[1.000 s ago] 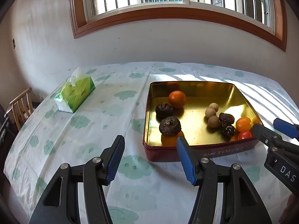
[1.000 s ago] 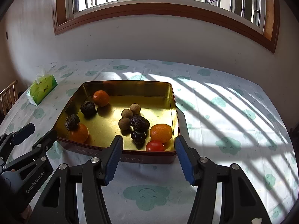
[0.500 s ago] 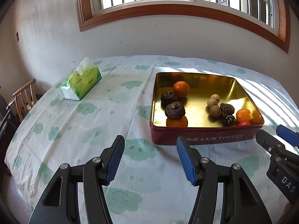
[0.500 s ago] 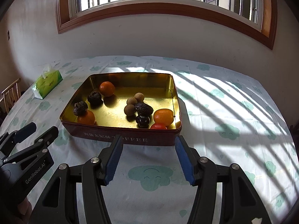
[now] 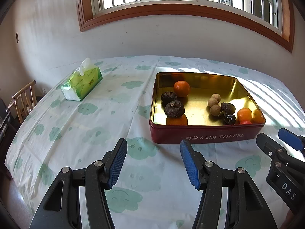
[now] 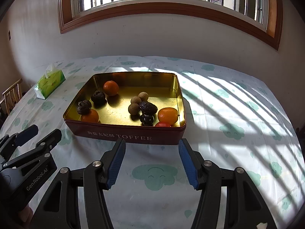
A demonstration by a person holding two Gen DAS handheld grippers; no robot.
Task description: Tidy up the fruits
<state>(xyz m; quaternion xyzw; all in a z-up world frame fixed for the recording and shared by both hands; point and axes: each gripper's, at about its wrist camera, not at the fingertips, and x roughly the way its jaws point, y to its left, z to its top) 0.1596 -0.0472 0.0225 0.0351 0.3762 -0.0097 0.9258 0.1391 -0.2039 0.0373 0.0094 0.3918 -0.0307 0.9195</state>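
The toffee tin (image 6: pixel 125 135) is seen on the cloud-printed tablecloth (image 6: pixel 228 152) just beyond the right gripper (image 6: pixel 151 147), whose blue pads stand apart with nothing between them; the left gripper (image 5: pixel 153 147) is likewise held released and empty, the tin lying ahead and to its right. The tin is red outside and gold inside (white lettering on its near wall), and mandarins (image 6: pixel 111 88), dark wrinkled fruits (image 6: pixel 98 97), pale round longans (image 6: pixel 134 108) and a red tomato (image 6: pixel 162 124) are gathered in it. A green tissue box (image 5: pixel 82 84) is set well apart.

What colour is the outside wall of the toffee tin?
Dark red, with white lettering; the tin is gold inside. Clearest in the right wrist view.
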